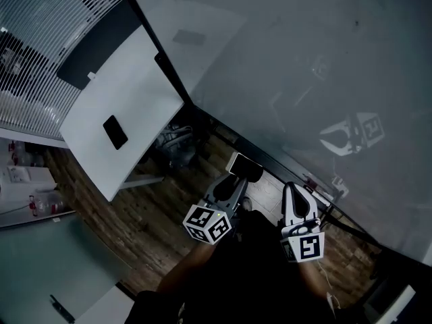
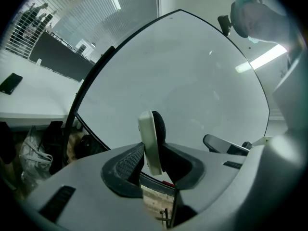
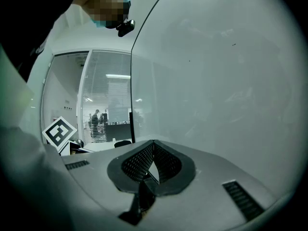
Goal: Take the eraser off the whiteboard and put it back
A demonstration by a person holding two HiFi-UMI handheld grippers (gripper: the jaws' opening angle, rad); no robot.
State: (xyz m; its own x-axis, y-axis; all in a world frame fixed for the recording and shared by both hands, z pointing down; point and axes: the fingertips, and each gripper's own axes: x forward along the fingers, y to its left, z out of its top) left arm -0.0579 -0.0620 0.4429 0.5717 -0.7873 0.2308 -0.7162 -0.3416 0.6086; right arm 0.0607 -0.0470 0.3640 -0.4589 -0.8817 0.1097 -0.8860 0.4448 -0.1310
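Jaws of the left gripper [image 2: 153, 166] clamp a slim eraser [image 2: 150, 143] of white plastic backed with black felt. They hold it upright on its edge near the lower left corner of the large, glossy pale-grey whiteboard [image 2: 187, 76]. The first half of the job looks done, since the eraser is off the board and in the grip. Whether its felt touches the surface cannot be told. The right gripper [image 3: 153, 163], just to the right, is clenched on nothing. Setting the eraser back and letting go appears to remain.
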